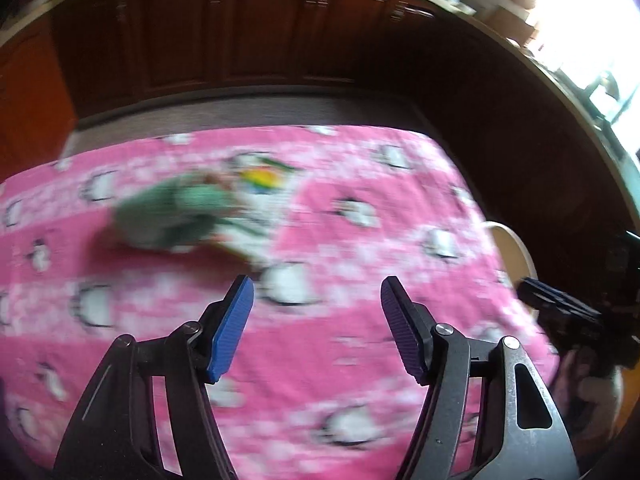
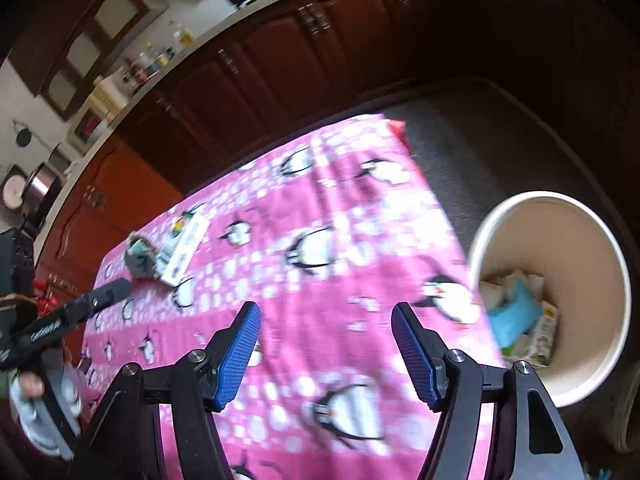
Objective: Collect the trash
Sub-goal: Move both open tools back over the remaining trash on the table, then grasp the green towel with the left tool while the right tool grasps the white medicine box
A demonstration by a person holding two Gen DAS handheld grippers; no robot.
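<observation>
Trash (image 1: pixel 172 216) on pink penguin cloth (image 1: pixel 360 240) blurred, green lump indistinct; bin (image 2: pixel 552 296) beside table half-cropped; left gripper (image 1: pixel 316 300) and right gripper (image 2: pixel 326 328) both parted, empty; dark cabinets (image 1: pixel 240 32) behind

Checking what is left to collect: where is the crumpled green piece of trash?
In the right wrist view, the green trash lies far left on the pink penguin cloth, touching a white wrapper.

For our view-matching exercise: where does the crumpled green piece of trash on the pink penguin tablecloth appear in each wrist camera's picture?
Left wrist view: the green trash lies left of centre, blurred, beside a white packet.
Right wrist view: it sits far left, small, touching the same packet.
Shared landmark: the pink penguin tablecloth.
</observation>
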